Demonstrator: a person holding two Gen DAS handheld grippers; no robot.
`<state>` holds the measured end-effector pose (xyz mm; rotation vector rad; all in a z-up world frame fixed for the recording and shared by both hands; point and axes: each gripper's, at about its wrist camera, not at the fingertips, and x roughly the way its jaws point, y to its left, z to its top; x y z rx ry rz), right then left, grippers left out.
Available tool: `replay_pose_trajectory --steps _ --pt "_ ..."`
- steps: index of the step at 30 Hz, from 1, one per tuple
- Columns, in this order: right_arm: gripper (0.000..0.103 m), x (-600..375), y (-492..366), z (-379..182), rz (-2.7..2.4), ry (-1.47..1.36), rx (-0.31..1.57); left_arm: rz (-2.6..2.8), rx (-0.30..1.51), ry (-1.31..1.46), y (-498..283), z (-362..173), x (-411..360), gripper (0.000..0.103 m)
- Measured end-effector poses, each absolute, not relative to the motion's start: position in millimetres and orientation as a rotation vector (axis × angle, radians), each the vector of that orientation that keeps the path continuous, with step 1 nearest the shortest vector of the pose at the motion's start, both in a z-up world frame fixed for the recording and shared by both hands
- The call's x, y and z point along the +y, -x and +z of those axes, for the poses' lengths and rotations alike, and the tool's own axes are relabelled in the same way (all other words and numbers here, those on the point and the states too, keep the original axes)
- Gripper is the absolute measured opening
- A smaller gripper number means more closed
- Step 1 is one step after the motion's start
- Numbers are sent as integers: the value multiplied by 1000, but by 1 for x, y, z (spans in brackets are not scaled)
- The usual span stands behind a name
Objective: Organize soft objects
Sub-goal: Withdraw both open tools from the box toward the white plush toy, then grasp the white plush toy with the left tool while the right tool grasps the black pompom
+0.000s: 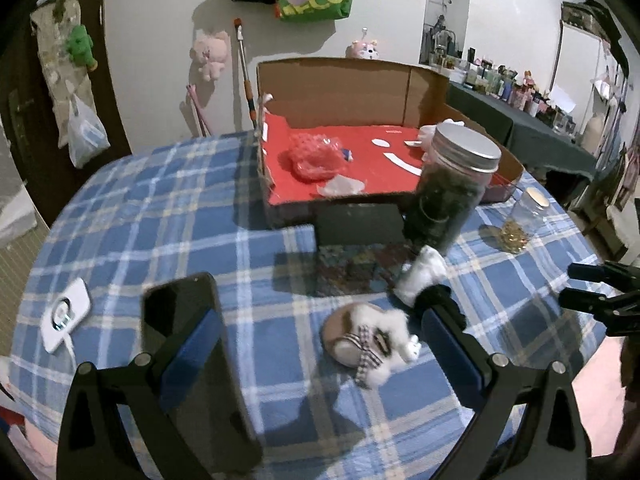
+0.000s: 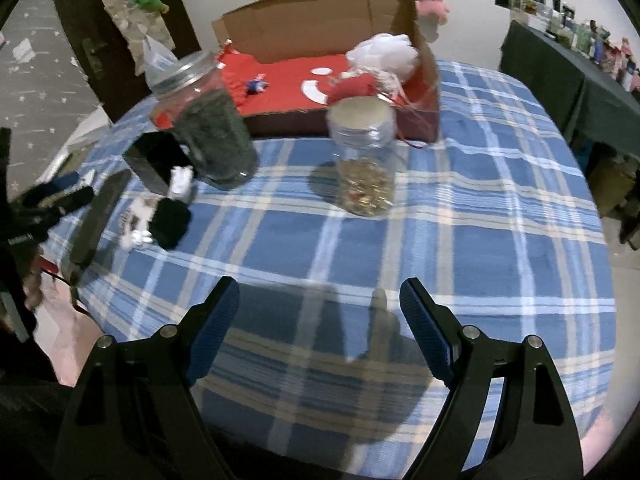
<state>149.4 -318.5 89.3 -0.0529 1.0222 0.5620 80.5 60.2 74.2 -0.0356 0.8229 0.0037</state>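
Observation:
A small furry white-and-brown plush with a checked bow [image 1: 370,342] lies on the blue plaid tablecloth, between the fingers of my open left gripper [image 1: 320,320]. A black-and-white fluffy piece [image 1: 426,280] lies just beyond my right finger; it also shows in the right wrist view [image 2: 170,216]. The red-lined cardboard box [image 1: 304,88] at the back holds a red mesh item [image 1: 316,156]; in the right wrist view it holds a white puff [image 2: 384,54] and a red soft item [image 2: 354,86]. My right gripper [image 2: 320,316] is open and empty over bare cloth.
A black phone [image 1: 188,344] lies under my left finger. A white charger [image 1: 66,314] is at the left. A dark-filled jar with metal lid [image 1: 452,192], a small jar of gold bits [image 2: 364,164] and a black box [image 1: 360,224] stand before the cardboard box.

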Motion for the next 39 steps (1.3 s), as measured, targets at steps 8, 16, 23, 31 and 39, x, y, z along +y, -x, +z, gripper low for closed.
replay_pose_trajectory --steps 8,16,23,31,39 --pt "82 -286 -153 92 645 24 981 -27 846 30 -77 55 43 98" --pt "82 -254 -160 83 712 -20 998 -49 871 34 -79 36 30 91" --pt "75 -227 -168 78 778 -62 1019 -10 880 12 -83 23 26 86" --pt "63 -200 -169 65 858 -99 1072 -24 903 50 -87 13 32 78" --pt "52 -180 -172 55 890 -110 1109 -45 895 61 -88 15 31 67"
